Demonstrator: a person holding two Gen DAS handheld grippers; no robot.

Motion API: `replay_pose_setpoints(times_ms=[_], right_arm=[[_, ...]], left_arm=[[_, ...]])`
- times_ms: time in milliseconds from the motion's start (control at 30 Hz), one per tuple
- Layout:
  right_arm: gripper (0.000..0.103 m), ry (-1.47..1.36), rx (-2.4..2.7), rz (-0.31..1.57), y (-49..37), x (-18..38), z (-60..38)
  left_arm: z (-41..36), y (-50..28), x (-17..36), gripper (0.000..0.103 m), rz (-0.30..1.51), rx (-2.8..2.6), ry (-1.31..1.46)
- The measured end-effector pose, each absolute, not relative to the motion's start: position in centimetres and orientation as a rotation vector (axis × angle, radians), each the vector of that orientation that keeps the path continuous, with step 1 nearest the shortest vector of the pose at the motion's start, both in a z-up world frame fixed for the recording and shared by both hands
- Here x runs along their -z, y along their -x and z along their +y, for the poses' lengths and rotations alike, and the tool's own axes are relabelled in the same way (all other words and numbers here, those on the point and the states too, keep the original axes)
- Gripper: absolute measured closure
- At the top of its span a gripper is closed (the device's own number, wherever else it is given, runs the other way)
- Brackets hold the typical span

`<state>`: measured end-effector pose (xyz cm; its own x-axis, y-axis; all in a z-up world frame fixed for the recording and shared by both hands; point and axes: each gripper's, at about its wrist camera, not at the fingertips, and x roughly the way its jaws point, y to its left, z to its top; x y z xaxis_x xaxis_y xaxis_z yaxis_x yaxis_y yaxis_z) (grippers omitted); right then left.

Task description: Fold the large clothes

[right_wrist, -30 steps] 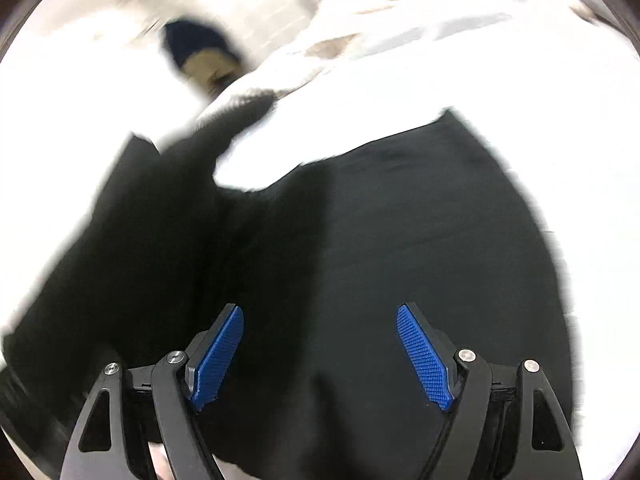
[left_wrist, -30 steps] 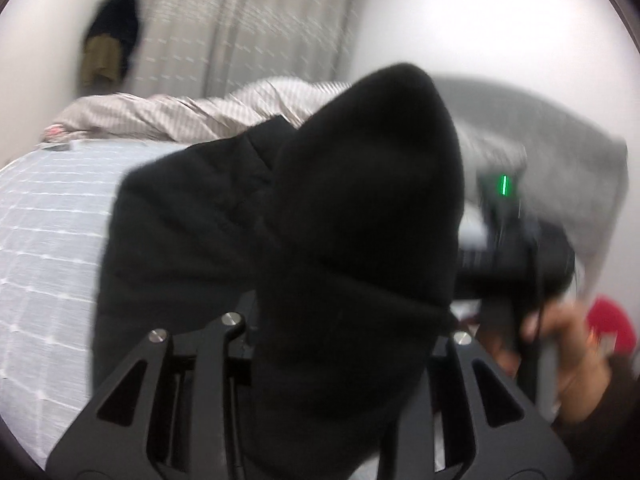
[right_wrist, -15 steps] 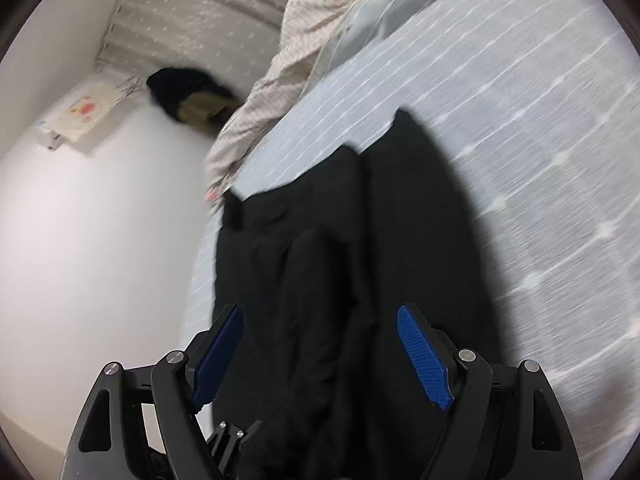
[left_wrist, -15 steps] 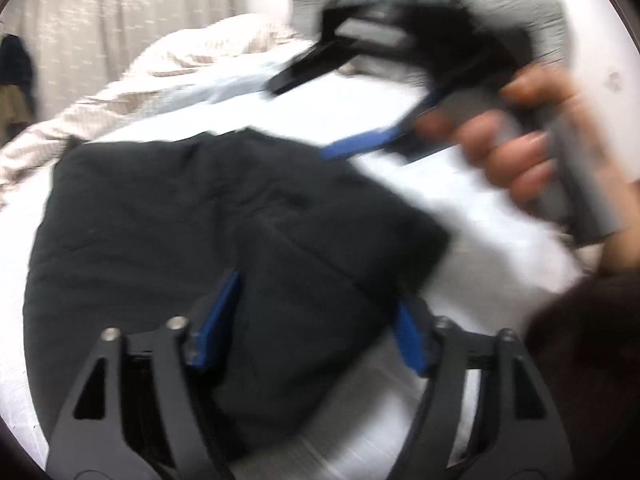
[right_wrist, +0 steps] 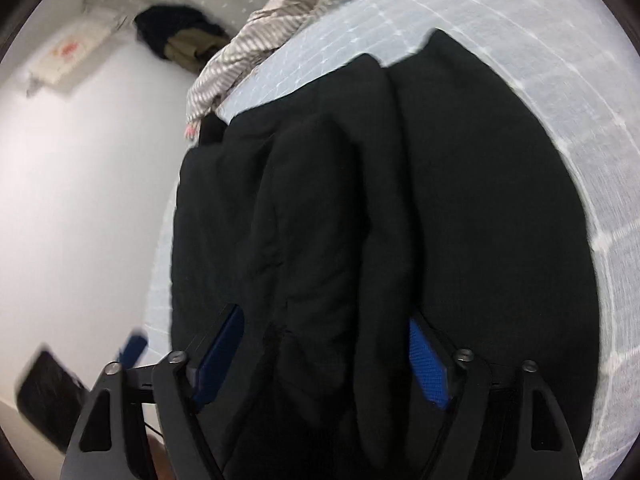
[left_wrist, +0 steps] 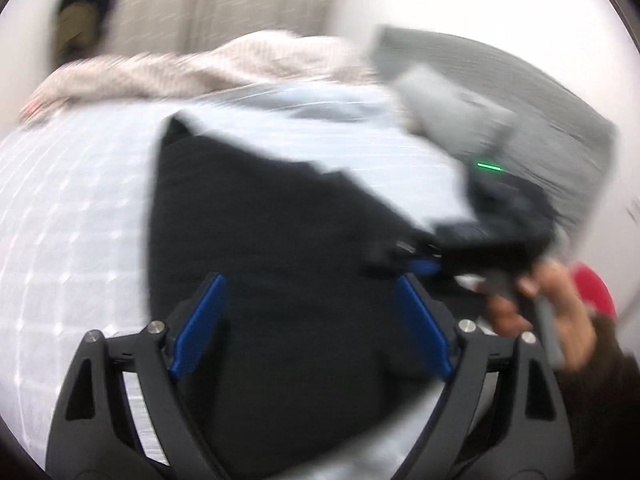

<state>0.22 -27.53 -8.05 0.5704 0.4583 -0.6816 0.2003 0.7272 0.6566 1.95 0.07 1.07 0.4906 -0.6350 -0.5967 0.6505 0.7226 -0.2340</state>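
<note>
A large black garment (left_wrist: pixel 280 232) lies folded in thick layers on the pale checked bedsheet (left_wrist: pixel 72 208); it fills the right wrist view (right_wrist: pixel 360 208). My left gripper (left_wrist: pixel 312 320) is open, its blue pads spread just above the garment's near part, holding nothing. My right gripper (right_wrist: pixel 324 356) is open too, its pads to either side of a fold of the garment. In the left wrist view the right gripper (left_wrist: pixel 412 264) shows at the garment's right edge, held by a hand. That view is blurred.
A striped beige duvet (left_wrist: pixel 208 68) is bunched at the far end of the bed. A grey headboard (left_wrist: pixel 540 104) stands at the right, curtains behind. Dark clothes (right_wrist: pixel 180 36) hang on the wall. A dark flat object (right_wrist: pixel 48 400) lies below the bed edge.
My left gripper has let go of the black garment and stands open above it. The garment now lies flat. My right gripper has moved down close to the garment.
</note>
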Motion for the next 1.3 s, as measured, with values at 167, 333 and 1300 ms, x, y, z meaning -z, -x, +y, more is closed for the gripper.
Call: replay_pose_setpoints(times_ms=[167, 333, 1300], right_arm=[[0.082, -0.6, -0.166, 0.866, -0.1, 4.2, -26.4], [0.082, -0.558, -0.131, 0.686, 3.1, 0.5, -30.5], [0.097, -1.088, -0.439, 0.487, 3.2, 3.2, -39.0]], left_arm=[[2.3, -3.6, -0.1, 0.019, 0.732, 0.675, 0.078], [1.6, -3.5, 0.3, 0.023, 0.744, 0.739, 0.137], [-2.7, -4.5, 2.3, 0.027, 0.791, 0.735, 0.103]])
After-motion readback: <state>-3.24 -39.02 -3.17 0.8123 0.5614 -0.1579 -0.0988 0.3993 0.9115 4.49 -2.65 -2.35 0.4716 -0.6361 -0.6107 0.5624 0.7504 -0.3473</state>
